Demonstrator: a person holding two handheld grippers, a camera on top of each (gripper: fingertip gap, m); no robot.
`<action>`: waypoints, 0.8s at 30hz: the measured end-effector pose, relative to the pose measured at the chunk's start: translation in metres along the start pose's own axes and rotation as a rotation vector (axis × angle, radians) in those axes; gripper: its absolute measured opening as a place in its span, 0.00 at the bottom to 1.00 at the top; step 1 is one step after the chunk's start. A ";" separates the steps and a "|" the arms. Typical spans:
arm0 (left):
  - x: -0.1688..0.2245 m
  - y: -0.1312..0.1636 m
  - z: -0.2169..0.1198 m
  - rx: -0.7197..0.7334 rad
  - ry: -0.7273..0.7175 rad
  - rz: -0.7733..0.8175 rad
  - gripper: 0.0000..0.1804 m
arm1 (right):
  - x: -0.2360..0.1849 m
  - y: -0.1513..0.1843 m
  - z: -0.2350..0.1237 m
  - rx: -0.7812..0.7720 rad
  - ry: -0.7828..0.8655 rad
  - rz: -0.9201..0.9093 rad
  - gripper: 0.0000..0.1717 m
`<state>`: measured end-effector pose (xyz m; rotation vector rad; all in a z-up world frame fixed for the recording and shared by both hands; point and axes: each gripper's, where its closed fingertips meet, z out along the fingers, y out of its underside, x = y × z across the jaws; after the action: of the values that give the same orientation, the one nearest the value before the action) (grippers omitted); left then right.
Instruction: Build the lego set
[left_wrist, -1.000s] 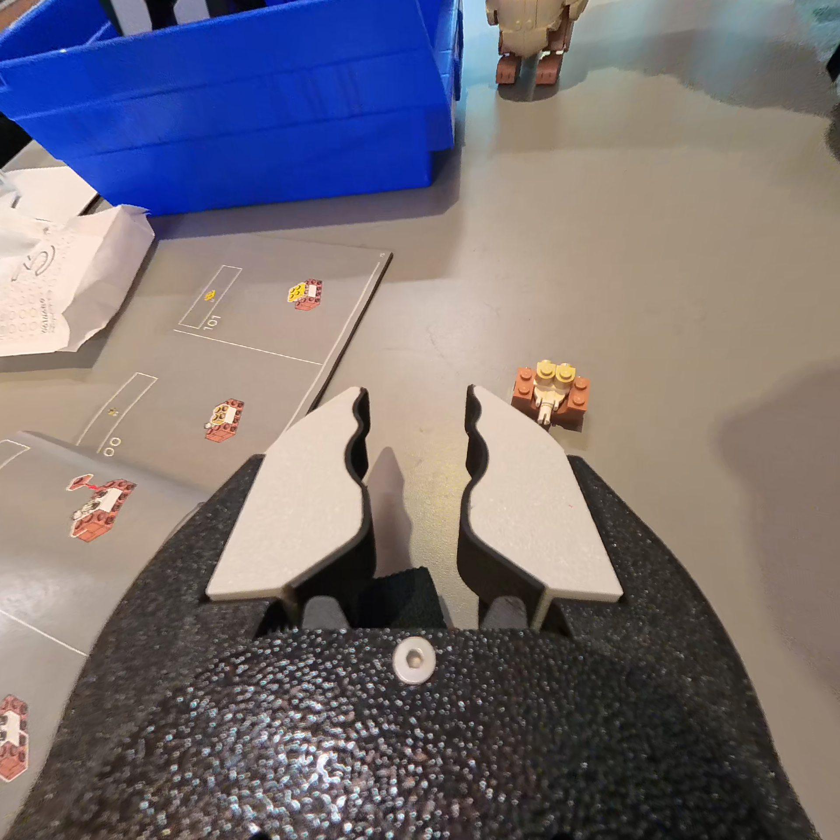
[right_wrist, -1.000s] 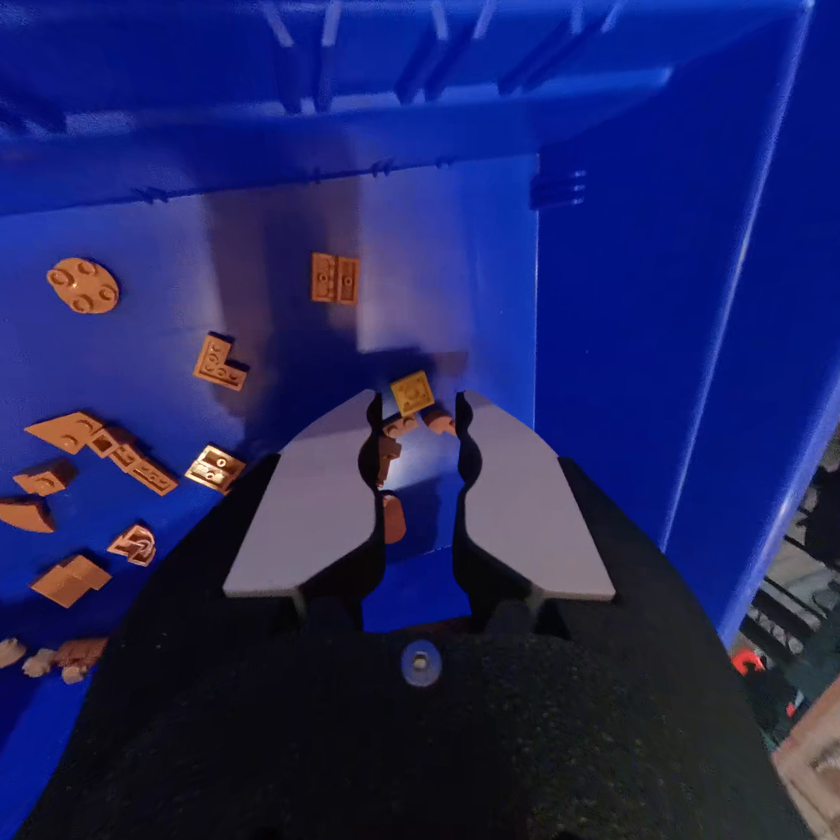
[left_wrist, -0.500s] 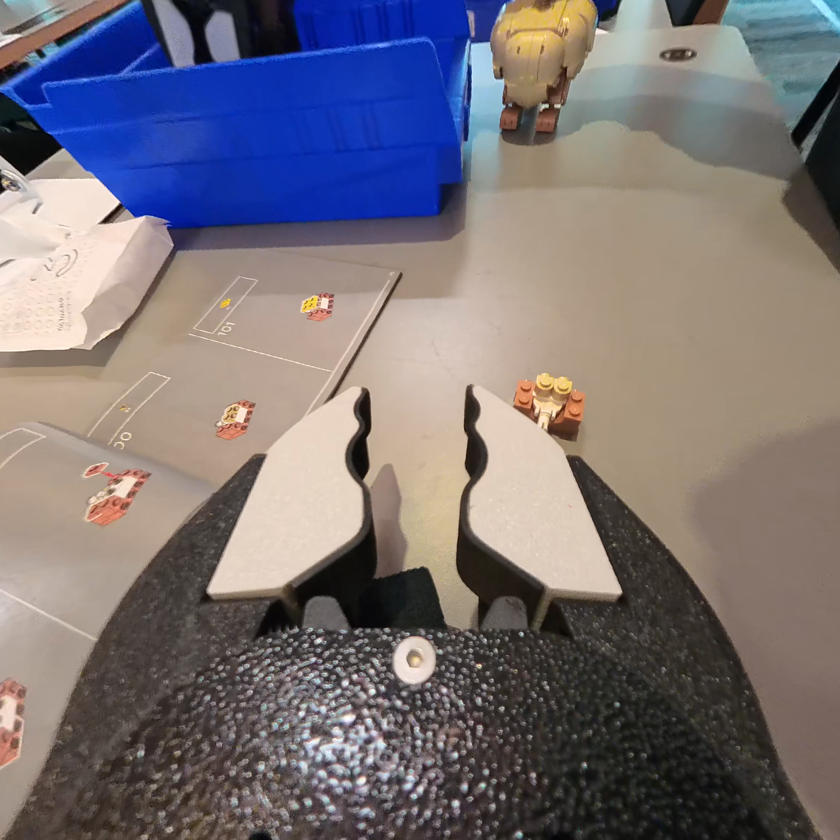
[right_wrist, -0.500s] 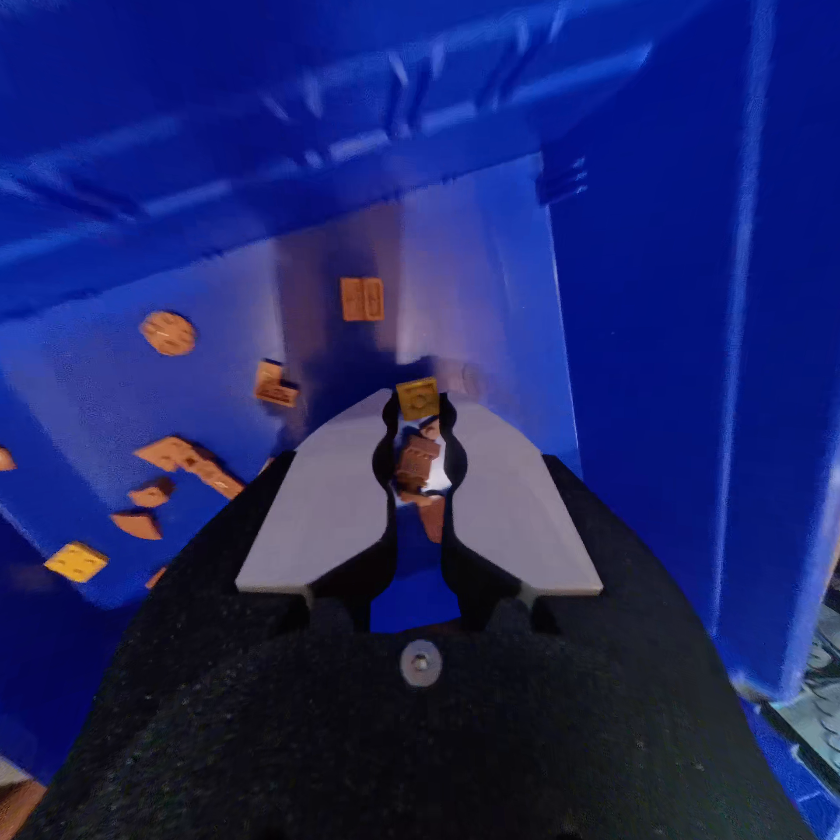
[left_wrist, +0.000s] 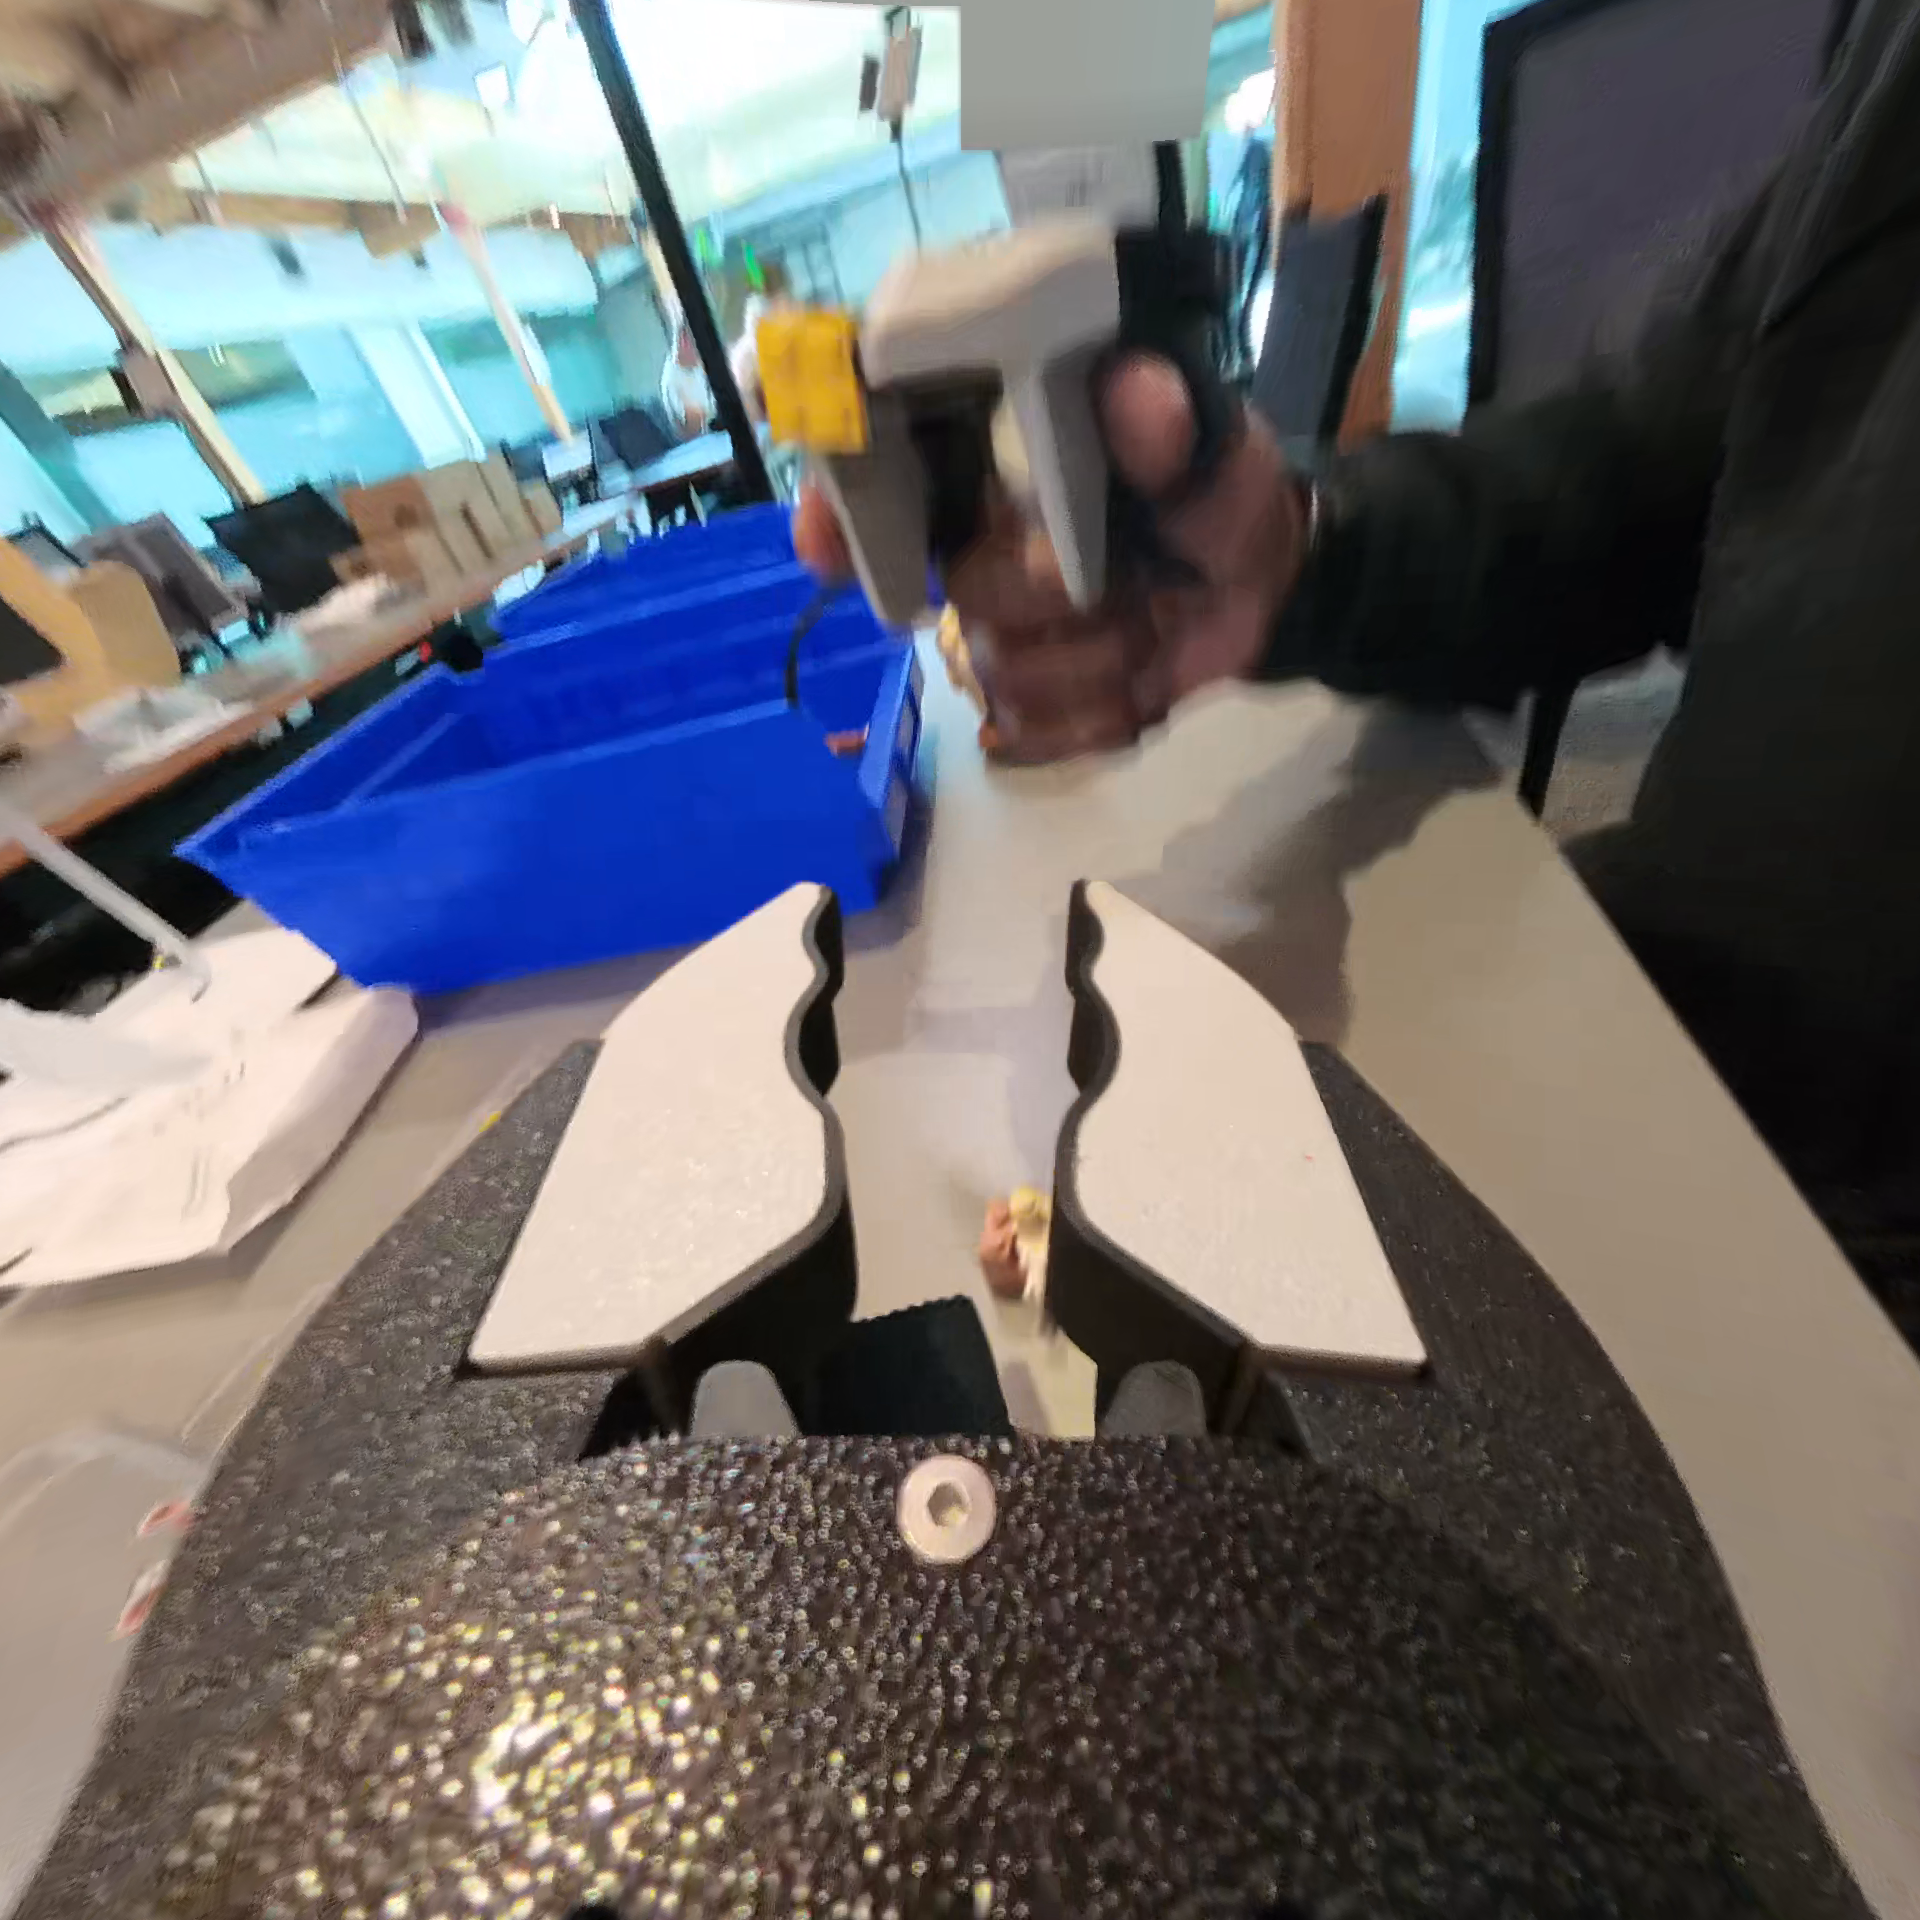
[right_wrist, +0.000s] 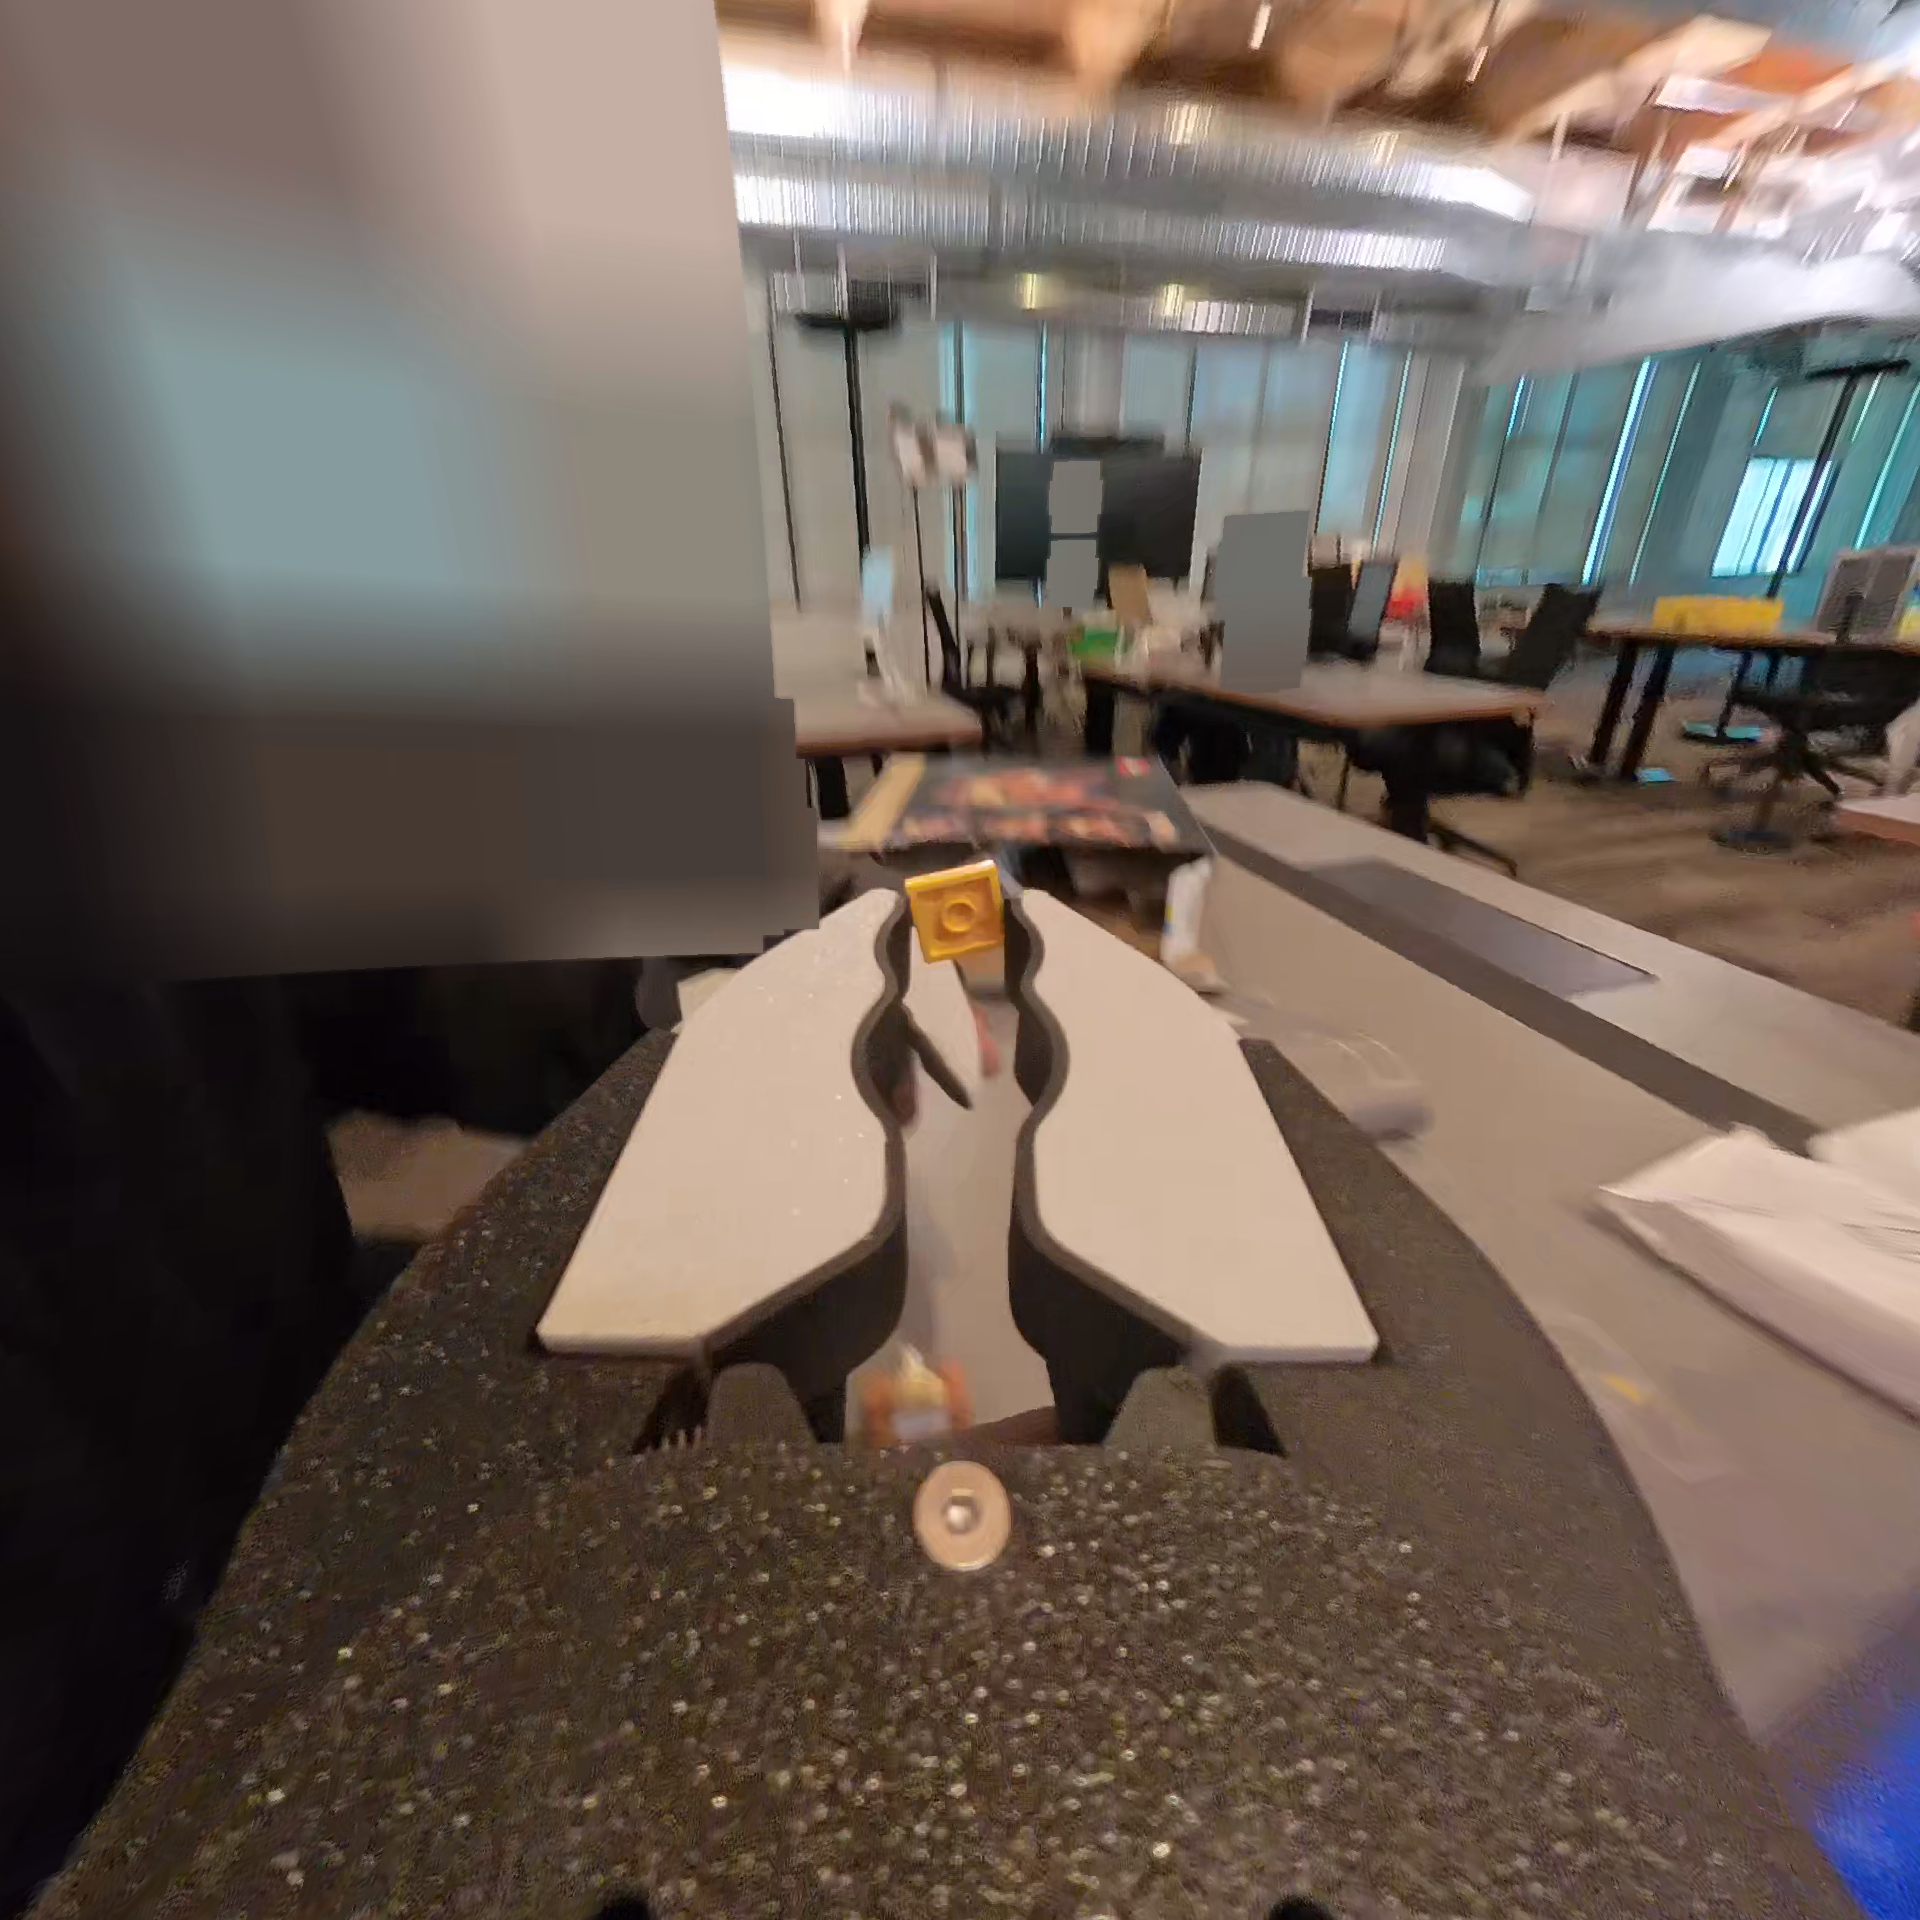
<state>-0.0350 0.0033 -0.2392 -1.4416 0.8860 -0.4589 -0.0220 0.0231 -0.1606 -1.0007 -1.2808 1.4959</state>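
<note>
My right gripper (right_wrist: 956, 925) is shut on a small yellow square plate (right_wrist: 954, 914), pinched at the fingertips and held up in the air. The left wrist view shows the same gripper (left_wrist: 857, 405), blurred, in a person's hand (left_wrist: 1153, 582) above the blue bin (left_wrist: 582, 821), with the yellow plate (left_wrist: 810, 379) at its tips. My left gripper (left_wrist: 951, 914) is open and empty, low over the grey table (left_wrist: 1455, 935). A small brown and tan brick assembly (left_wrist: 1013, 1242) lies on the table below the gap between its fingers, beside the right finger (left_wrist: 1195, 1143).
White paper and a bag (left_wrist: 177, 1101) lie left of the bin. A dark sleeve (left_wrist: 1610, 499) fills the right of the left wrist view. In the right wrist view a dark picture box (right_wrist: 1049, 810) stands ahead and white papers (right_wrist: 1766, 1247) lie at the right.
My right gripper closed on the yellow plate inside the blue bin and lifted it out into the air. My left gripper tilted up and forward; the brick assembly now lies under its fingers.
</note>
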 end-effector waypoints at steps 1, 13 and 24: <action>0.003 -0.008 0.000 0.046 0.006 -0.009 0.22 | -0.005 0.003 0.002 0.085 0.000 0.054 0.10; -0.006 -0.044 -0.015 0.185 -0.346 0.426 0.16 | -0.021 0.024 0.025 0.416 -0.142 0.642 0.09; -0.006 -0.044 -0.016 0.155 -0.447 0.616 0.03 | -0.032 0.037 0.036 0.345 -0.184 0.668 0.09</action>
<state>-0.0406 -0.0080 -0.1939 -1.0004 0.8508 0.2466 -0.0528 -0.0197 -0.1918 -1.1316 -0.7833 2.2702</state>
